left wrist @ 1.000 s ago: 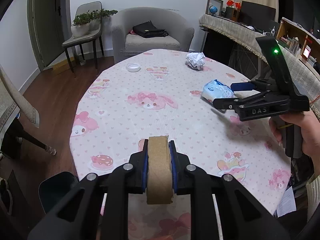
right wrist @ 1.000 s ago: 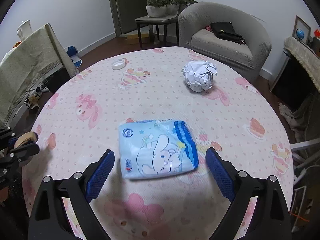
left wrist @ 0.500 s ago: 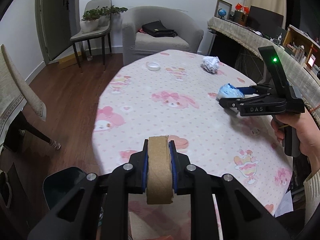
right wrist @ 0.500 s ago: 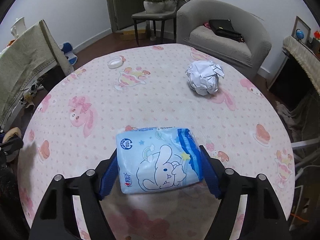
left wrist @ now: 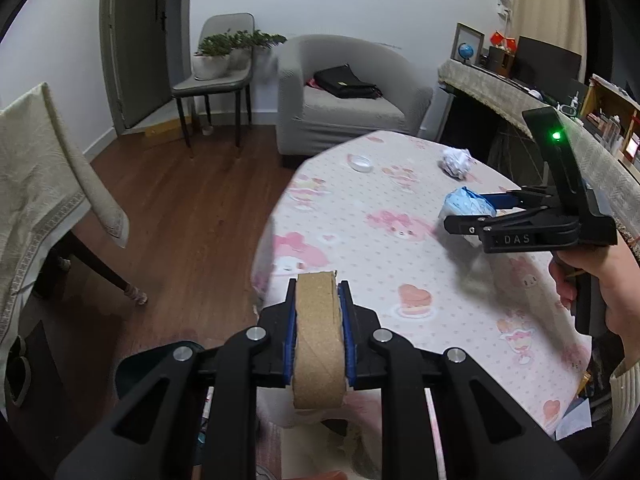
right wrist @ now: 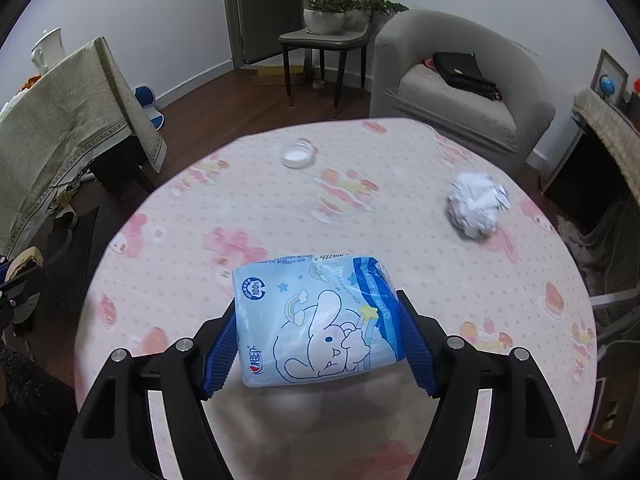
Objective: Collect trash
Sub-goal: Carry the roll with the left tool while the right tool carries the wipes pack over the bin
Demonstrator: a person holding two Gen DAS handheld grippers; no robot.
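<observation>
My left gripper (left wrist: 318, 292) is shut on a flattened brown cardboard roll (left wrist: 318, 344), held over the near edge of the pink-patterned table (left wrist: 360, 264). My right gripper (right wrist: 317, 304) is shut on a blue-and-white tissue pack (right wrist: 316, 320). Its blue pads press both sides, and the pack hangs a little above the cloth. The left wrist view shows that gripper (left wrist: 472, 216) from the side with the pack (left wrist: 466, 202) at its tips. A crumpled white paper ball (right wrist: 476, 204) lies far right on the table. A small white lid (right wrist: 297, 154) sits near the far edge.
A dark bin (left wrist: 136, 364) stands on the wooden floor below the table's near-left edge. A cloth-draped chair (left wrist: 44, 184) is at the left. A grey armchair (left wrist: 344, 108) and a chair with plants (left wrist: 218, 76) stand beyond the table. A hand (left wrist: 600, 276) holds the right gripper.
My right gripper's jaws closed onto the tissue pack and raised it off the table. My left gripper drew back toward the table's near-left edge, still holding the roll.
</observation>
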